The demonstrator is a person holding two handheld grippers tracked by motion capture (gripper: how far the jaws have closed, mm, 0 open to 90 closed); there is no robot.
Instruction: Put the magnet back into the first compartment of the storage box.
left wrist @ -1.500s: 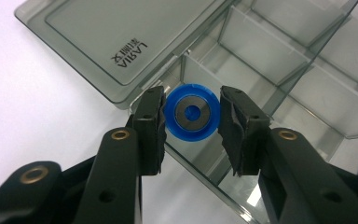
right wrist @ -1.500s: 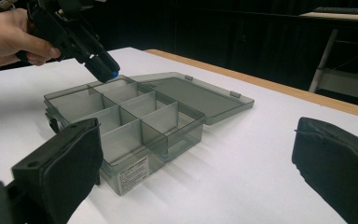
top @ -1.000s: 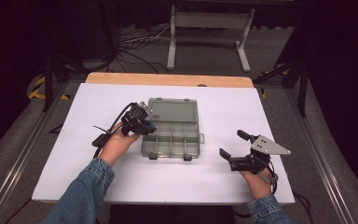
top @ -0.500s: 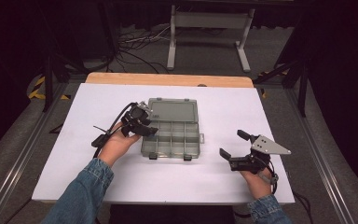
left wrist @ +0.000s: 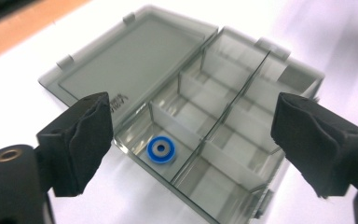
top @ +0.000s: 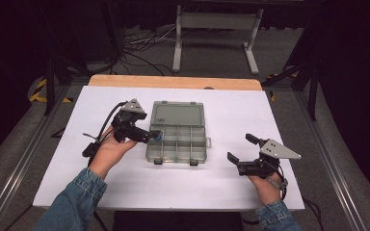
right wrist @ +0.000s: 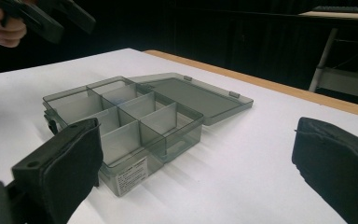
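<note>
While the left claw (left wrist: 191,135) hangs spread over the box (top: 178,131), the blue ring (left wrist: 161,150) lies in its 9 o'clock compartment (lid open flat). Withdraw straight up; keep the right claw (top: 241,149), also spread, parked on the counter (top: 125,183).

I see a box (left wrist: 223,140) of smoky clear plastic, glossy and smooth. The ring (left wrist: 161,149) in it looks like glossy blue plastic. My left gripper (left wrist: 191,140) has matt black pads (left wrist: 81,135), slightly creased. The table (top: 231,187) is matt white, with a wood edge (top: 173,82) at the back.
</note>
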